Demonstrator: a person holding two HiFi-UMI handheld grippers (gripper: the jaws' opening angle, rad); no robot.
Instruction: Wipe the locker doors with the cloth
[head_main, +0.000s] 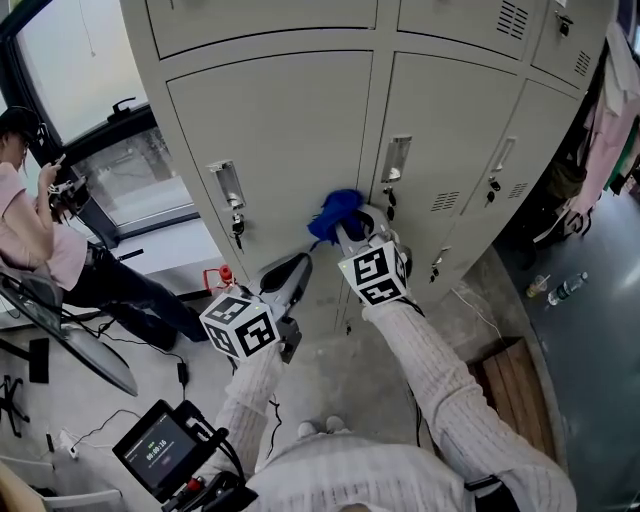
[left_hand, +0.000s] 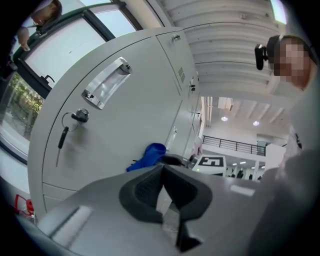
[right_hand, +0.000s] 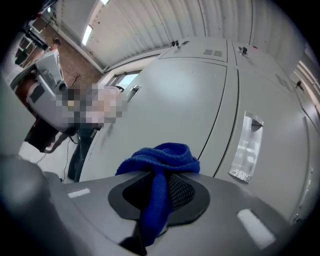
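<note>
Blue cloth (head_main: 335, 212) is pinched between the closed jaws of the right tool (head_main: 352, 225). It bunches up above them, right at the grey locker door (head_main: 290, 120) near its right edge, beside the seam to the next door. The left tool (head_main: 290, 272) hangs lower in front of the same door, jaws pressed together with nothing between them. A key (head_main: 237, 230) dangles from the lock under the door's handle (head_main: 226, 183).
</note>
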